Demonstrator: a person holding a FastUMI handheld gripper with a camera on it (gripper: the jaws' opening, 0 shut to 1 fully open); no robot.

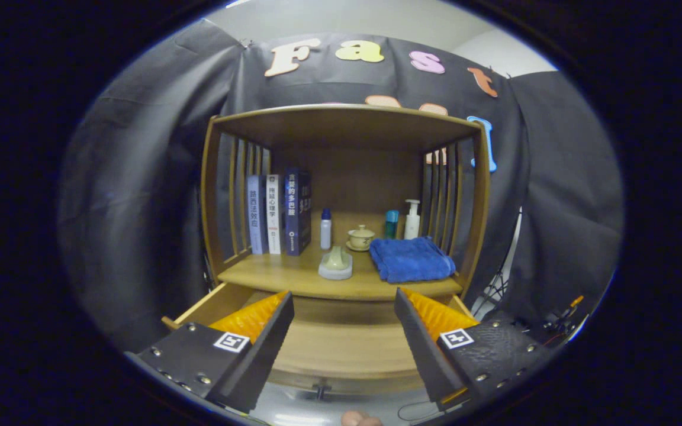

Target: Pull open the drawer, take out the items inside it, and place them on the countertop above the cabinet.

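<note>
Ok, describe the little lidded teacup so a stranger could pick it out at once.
Look at the wooden cabinet, on its countertop above the open drawer, beyond the gripper and its open jaws. The lidded teacup sits on a saucer behind the folded blue towel. It is squat and cream with a knobbed lid, unlike the tall bottles nearby.

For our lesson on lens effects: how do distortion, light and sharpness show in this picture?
Gripper view: fisheye bending bows the cabinet top and posts outward; the recess under the top sits in shadow, while the blue towel and books are evenly lit and fairly sharp; glare streaks the drawer front; the open gripper looks oversized.
</note>
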